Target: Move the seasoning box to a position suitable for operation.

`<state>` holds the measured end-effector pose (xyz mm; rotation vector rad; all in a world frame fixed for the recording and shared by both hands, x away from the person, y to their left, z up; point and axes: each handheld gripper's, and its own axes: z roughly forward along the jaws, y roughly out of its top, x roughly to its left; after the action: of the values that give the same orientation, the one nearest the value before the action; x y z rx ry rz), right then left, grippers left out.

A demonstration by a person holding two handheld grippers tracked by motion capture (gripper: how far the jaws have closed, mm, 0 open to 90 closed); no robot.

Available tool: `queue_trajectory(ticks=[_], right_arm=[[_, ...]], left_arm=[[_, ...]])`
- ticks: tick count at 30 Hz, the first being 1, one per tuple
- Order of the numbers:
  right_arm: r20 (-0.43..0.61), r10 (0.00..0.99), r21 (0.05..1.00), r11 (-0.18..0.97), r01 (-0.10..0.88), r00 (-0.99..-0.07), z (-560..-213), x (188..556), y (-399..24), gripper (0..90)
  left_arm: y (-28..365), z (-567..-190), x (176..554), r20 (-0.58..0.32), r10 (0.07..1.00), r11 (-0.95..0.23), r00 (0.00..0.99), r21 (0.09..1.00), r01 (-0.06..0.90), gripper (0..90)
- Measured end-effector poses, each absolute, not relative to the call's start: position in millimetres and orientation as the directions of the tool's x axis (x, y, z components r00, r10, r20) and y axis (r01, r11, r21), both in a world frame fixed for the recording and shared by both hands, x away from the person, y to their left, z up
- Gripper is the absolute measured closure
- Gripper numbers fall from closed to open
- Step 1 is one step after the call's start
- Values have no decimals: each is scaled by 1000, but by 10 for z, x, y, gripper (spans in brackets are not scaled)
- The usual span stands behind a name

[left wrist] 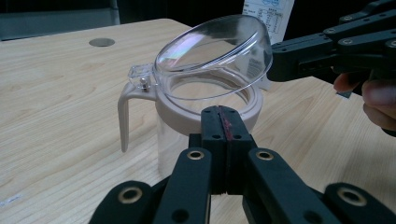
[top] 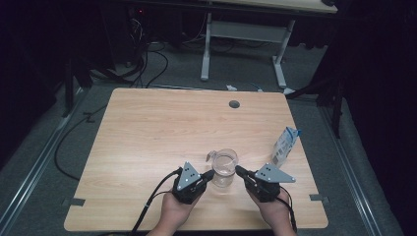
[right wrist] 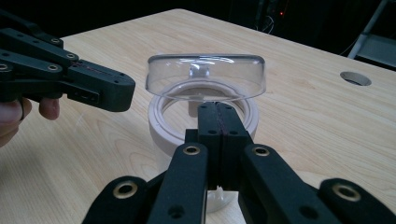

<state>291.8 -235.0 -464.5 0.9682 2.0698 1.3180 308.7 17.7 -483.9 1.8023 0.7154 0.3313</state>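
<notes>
Clear plastic jug (top: 224, 168) with a beige collar and handle stands upright on the wooden table (top: 147, 142), in the lower centre of the high view, near the front edge. Its transparent hinged lid (left wrist: 215, 51) is raised and tilted open, hinged at the handle side; the handle (left wrist: 125, 114) points to the left of the left gripper view.

Left tongs (top: 210, 175): held in the person's left hand (top: 173, 212), which enters from the bottom edge of the high view, forearm angled up and slightly right. The tongs point right towards the jug, tip just beside its wall. In the left gripper view the two black jaws are pressed flat together with nothing between them, tip level with the beige collar; whether it touches the collar cannot be told.

Right tongs (top: 239, 170): held in the person's right hand (top: 273, 210), entering from the bottom edge, angled up and left. The tip points at the jug from the opposite side, just beside it. In the right gripper view its jaws are likewise fully closed and empty, aimed at the collar below the raised lid.

The two tongs flank the jug, one on each side, at about the same height.

A blue-and-white carton (top: 285, 146) stands near the table's right edge, apart from the jug.
</notes>
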Motion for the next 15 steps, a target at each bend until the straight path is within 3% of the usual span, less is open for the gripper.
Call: queue_trajectory(ticks=[15], right_arm=[[-35, 779, 912, 281, 298, -627, -4641, 2923, -2329, 899]], left_arm=[[76, -4849, 3129, -142, 605, -192, 784, 929, 316, 898]])
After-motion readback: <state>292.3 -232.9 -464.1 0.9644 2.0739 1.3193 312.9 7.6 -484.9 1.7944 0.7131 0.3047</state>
